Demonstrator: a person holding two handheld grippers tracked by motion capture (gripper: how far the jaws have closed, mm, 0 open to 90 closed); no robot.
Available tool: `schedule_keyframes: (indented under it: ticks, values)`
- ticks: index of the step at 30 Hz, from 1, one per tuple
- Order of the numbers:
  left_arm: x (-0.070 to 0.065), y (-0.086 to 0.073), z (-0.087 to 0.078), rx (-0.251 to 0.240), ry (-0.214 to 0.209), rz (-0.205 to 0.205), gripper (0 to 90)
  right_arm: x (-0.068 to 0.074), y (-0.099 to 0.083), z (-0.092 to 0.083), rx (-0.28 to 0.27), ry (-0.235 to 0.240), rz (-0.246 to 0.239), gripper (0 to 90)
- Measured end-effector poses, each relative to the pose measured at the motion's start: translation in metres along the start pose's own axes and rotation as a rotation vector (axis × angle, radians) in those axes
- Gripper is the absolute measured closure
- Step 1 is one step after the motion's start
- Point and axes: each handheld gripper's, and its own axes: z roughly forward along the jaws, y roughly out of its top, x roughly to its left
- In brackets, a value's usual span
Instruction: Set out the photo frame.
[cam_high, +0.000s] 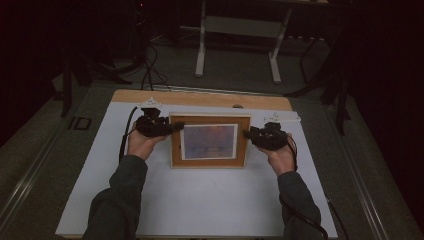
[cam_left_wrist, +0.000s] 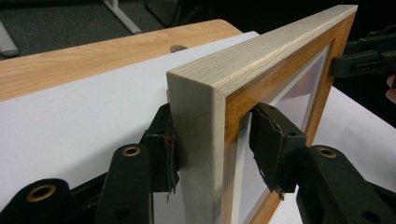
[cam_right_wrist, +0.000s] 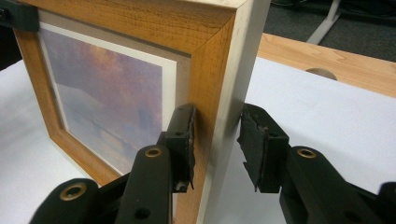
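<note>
Two tongs straddle upright wooden picture frame with sunset print (cam_high: 209, 140) mid white bench (cam_high: 200, 200). Left tongs (cam_left_wrist: 212, 144): rear pad touching, front pad off. Right tongs (cam_right_wrist: 215, 140): front pad touching, rear clear. Neither clamped. Rigid, glazed, likely fragile; grip side rails.

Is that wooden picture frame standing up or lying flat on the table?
Standing upright. The wooden picture frame rises on its edge from the white tabletop, picture facing the person, one side edge between each gripper's jaws.

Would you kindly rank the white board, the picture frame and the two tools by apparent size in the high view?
1. White board
2. Picture frame
3. Left tool and right tool: they look alike, so no ranking between them.
</note>
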Motion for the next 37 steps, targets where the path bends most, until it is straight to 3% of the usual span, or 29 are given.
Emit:
schedule_keyframes:
  ticks: [14,20,26,37]
  values:
    - [-0.002,0.0,-0.003,0.009,-0.005,-0.015,54.7,0.0,0.0,0.0,-0.004,0.003,0.002,65.8]
    - [-0.003,-0.002,-0.006,-0.005,0.007,-0.028,44.8,0.001,-0.003,0.0,0.013,0.001,-0.005,59.9]
    - [-0.005,-0.007,-0.012,-0.023,0.034,-0.043,41.5,0.002,-0.005,-0.002,0.017,0.003,-0.004,58.2]
    - [-0.01,-0.02,-0.053,-0.081,0.111,-0.032,39.8,-0.003,-0.014,-0.017,0.004,-0.004,0.018,55.3]
